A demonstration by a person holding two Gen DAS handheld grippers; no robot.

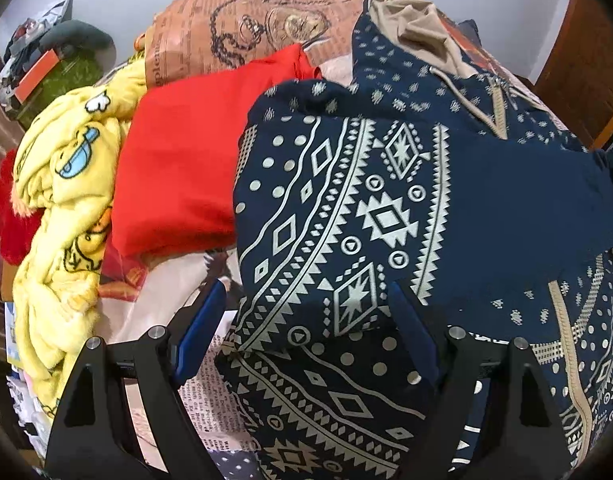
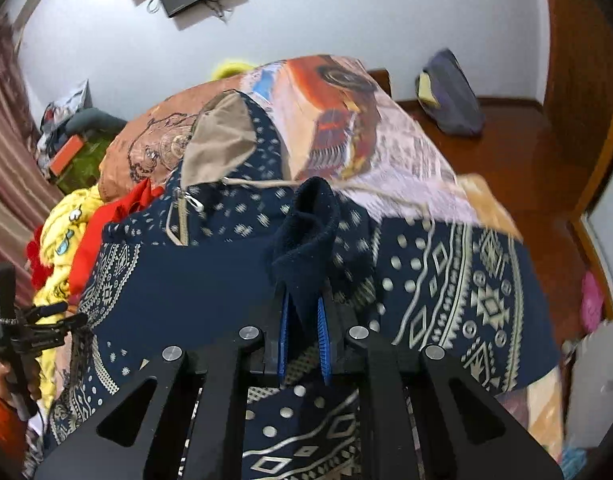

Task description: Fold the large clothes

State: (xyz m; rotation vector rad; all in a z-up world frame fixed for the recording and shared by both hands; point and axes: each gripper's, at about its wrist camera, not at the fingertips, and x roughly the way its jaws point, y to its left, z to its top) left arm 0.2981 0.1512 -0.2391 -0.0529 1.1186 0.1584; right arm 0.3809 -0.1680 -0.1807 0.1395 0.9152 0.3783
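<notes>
On the bed (image 2: 406, 140), under a printed sheet of orange and pale panels, the clothes lie heaped. The bed fills most of both views; in the right wrist view its far end runs toward twelve o'clock, with wood floor (image 2: 518, 152) at two o'clock beside it.

Largest on it is the hoodie (image 1: 486, 200), navy with cream diamond and dot bands, spread across the middle and five o'clock part of the left wrist view. Its tan-lined hood (image 2: 222, 148) lies at eleven o'clock in the right wrist view, the zipper (image 2: 178, 216) just below it, and a cream drawcord (image 2: 346, 186) stretches toward three o'clock. One patterned panel is doubled over the body, its edge toward nine o'clock in the left wrist view.

Next, a red garment (image 1: 178, 160) lies at nine o'clock of the hoodie, touching it. A yellow blanket (image 1: 66, 208) with cartoon prints is bunched farther toward nine o'clock, against the red one.

The right gripper (image 2: 304, 320) is clenched on the sleeve cuff (image 2: 306, 232), a plain navy ribbed piece that stands up from between its blue pads toward twelve o'clock, above the hoodie's body.

The left gripper (image 1: 306, 312) is released, its fingers wide apart over the folded panel's near edge at six o'clock; whether the pads touch the cloth I cannot tell. In the right wrist view it shows at nine o'clock, held in a hand (image 2: 10, 380) with an orange sleeve.
</notes>
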